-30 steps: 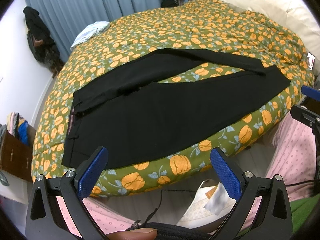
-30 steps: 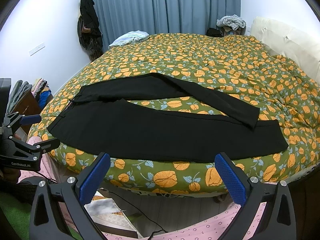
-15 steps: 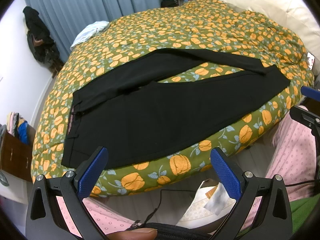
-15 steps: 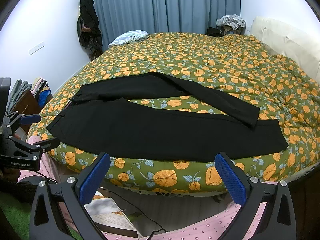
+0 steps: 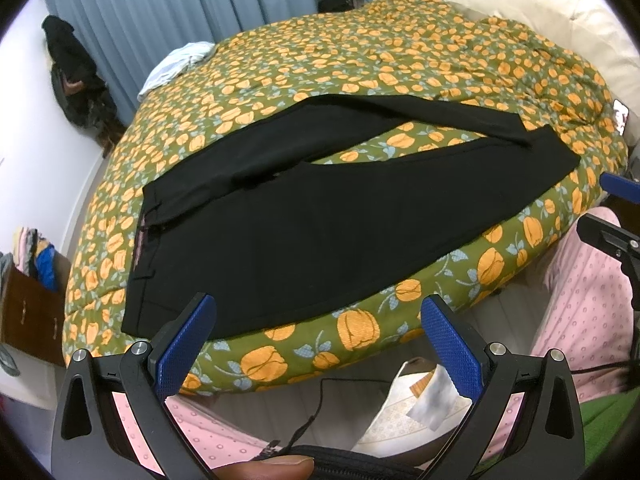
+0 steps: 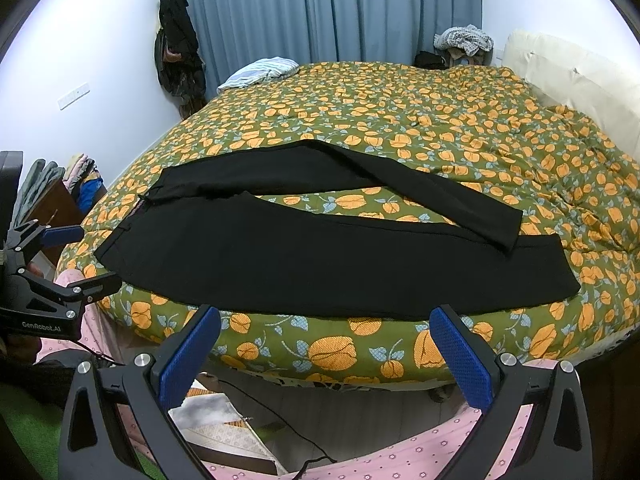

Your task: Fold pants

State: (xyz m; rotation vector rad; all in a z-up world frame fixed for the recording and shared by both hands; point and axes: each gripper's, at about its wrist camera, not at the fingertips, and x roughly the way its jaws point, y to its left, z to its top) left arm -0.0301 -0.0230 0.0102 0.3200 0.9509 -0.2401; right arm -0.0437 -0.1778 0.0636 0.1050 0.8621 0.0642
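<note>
black pants (image 5: 320, 224) lie flat along the near edge of the floral bedspread (image 5: 400, 64) — legs splayed, hems overlapping. left gripper (image 5: 316, 340) and right gripper (image 6: 324, 344) — both wide open, empty, short of the bed.

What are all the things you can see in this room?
Pants: one, black, spread flat near the bed's front edge.
Bedspread: one, green with orange flowers, covering the bed.
Curtains: blue, back wall.
Light cloth: one, pale blue, far left bed corner.
Dark clothes: black, hanging by the curtains.
Headboard: cream, right side.
Left tool: blue pads, open, below the bed edge.
Right tool: blue pads, open, below the bed edge.
</note>
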